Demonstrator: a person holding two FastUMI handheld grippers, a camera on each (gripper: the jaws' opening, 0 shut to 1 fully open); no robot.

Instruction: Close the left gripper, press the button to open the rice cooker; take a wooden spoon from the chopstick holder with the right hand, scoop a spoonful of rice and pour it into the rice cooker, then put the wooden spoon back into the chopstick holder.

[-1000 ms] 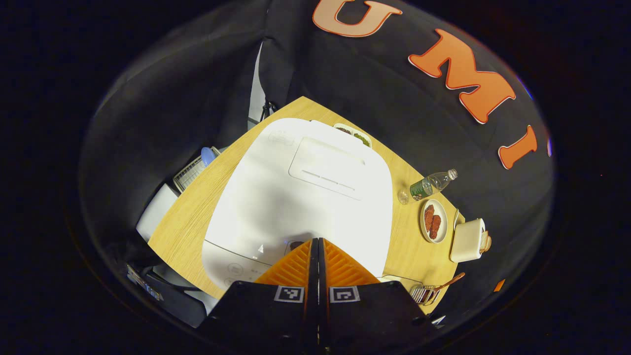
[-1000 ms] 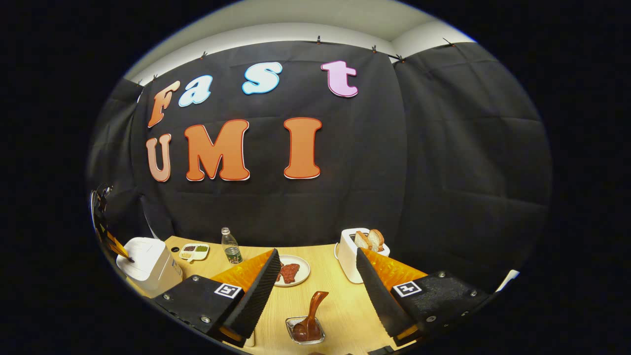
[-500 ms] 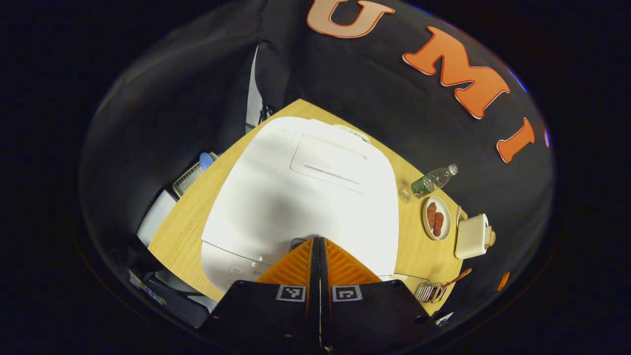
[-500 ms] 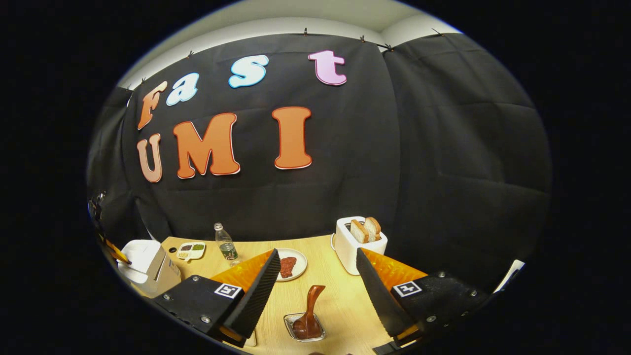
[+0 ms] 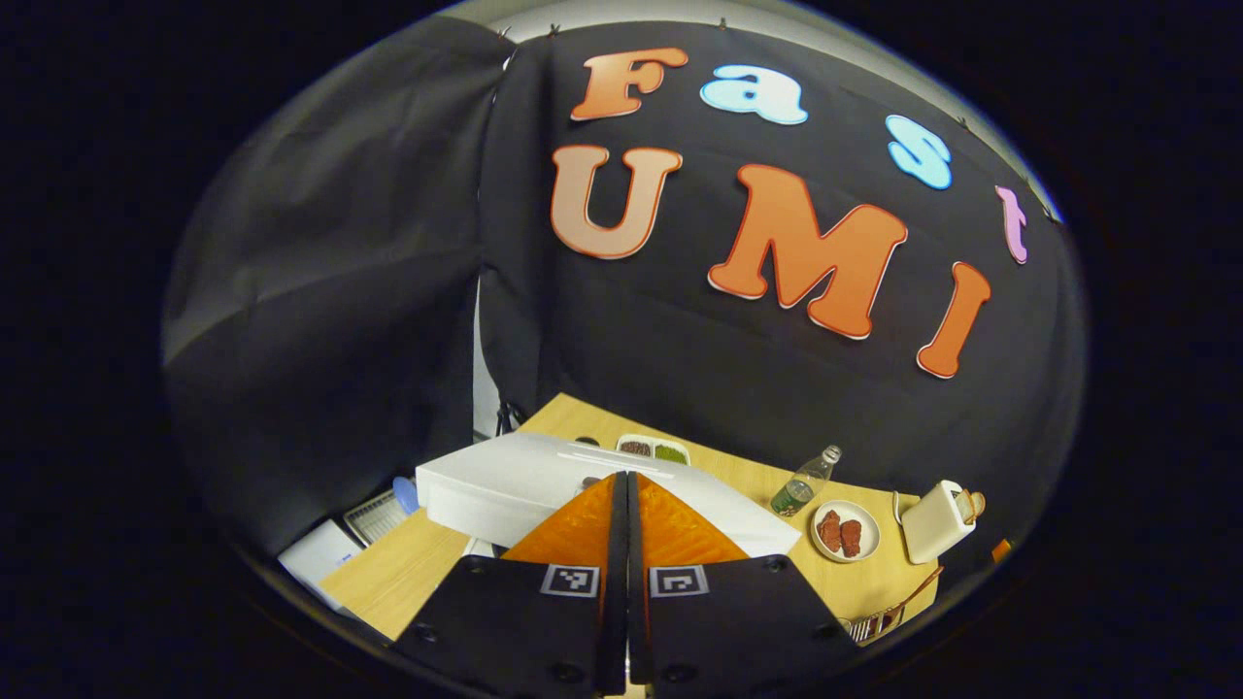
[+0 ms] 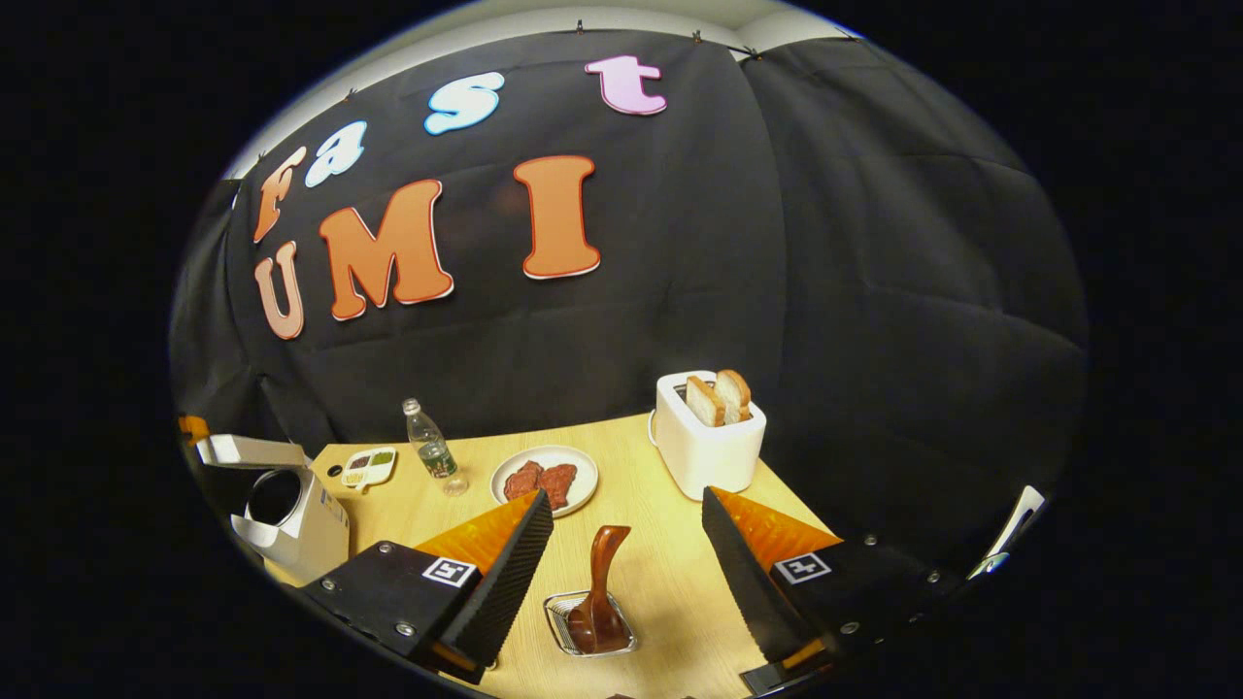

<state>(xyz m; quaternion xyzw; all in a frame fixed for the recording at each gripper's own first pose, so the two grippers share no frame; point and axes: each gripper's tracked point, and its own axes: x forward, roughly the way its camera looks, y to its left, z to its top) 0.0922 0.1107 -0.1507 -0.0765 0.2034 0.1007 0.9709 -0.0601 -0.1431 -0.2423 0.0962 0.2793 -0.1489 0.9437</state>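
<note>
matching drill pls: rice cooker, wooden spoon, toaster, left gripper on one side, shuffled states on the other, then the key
Things:
1. rice cooker
2. wooden spoon
3. toaster
4. left gripper

States:
A. two bread slices sticking out of the top
B. fingers pressed together, nothing between them
C. lid swung up, pot opening exposed
D. standing in the chopstick holder, handle up

Pairs: 1-C, 2-D, 3-A, 4-B
</note>
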